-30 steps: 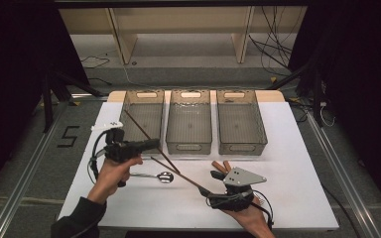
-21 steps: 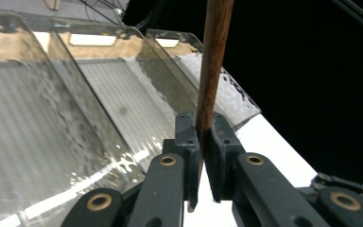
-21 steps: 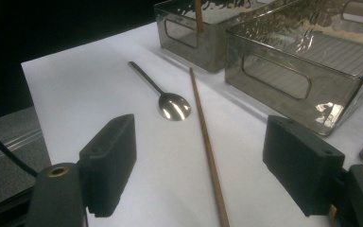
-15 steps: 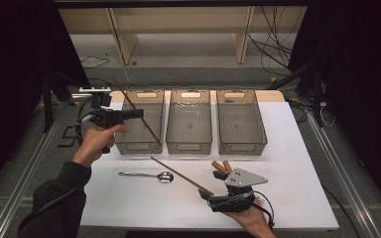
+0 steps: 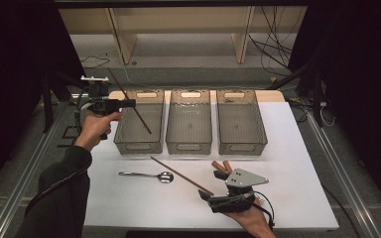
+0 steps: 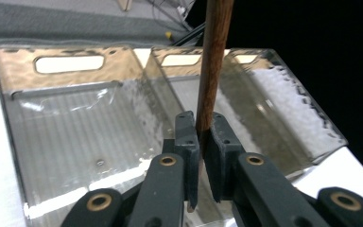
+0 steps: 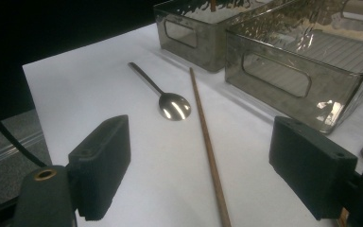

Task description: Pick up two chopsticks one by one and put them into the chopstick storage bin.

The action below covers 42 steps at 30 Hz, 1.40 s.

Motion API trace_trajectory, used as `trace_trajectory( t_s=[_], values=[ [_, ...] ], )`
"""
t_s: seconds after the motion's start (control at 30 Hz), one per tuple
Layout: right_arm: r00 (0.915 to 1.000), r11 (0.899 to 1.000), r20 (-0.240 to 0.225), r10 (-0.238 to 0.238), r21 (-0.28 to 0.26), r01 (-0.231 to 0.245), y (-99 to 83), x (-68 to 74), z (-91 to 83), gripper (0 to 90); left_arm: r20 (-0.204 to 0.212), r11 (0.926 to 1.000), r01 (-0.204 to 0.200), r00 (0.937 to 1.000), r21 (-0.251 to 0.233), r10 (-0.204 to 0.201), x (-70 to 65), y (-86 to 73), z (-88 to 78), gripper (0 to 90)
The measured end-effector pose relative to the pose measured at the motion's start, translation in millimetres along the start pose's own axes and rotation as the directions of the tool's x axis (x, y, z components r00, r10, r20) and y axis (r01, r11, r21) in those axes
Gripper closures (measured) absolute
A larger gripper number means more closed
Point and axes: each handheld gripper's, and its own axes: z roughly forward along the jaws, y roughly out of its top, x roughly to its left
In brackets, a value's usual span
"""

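Note:
My left gripper (image 5: 125, 104) is raised over the left bin (image 5: 129, 141), shut on a brown chopstick (image 5: 140, 118) that slants down into the bin's space. In the left gripper view the chopstick (image 6: 215, 56) stands up from between the pressed pads (image 6: 187, 142) of the left gripper (image 6: 201, 142), with that bin (image 6: 71, 78) below. My right gripper (image 5: 209, 187) rests at the table's front; its jaws have just been opening and stand wide apart. A second chopstick (image 7: 207, 142) lies flat on the white table between them in the right gripper view, untouched. A metal spoon (image 5: 149, 175) lies to its left.
Three clear grey bins stand in a row at the back of the white table (image 5: 297, 163): left, middle (image 5: 189, 144) and right (image 5: 242, 144). All three look bare inside. The spoon (image 7: 172, 105) lies near the front wall of a bin (image 7: 274, 75).
The left hand has lifted its chopstick up and away to the back left, over the left bin. The right gripper's jaws have spread wider while staying in place.

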Motion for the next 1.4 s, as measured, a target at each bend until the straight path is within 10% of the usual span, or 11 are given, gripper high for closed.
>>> trace_trajectory(
  t_s=[1.4],
  values=[
    [1.0000, 1.000, -0.008, -0.004, 0.017, 0.004, -2.2, -0.8, 0.9, 23.1, -0.034, 0.9721, 0.097, 0.9952, 0.214, -0.092, 8.7, -22.4, 70.7, 83.8]
  ],
)
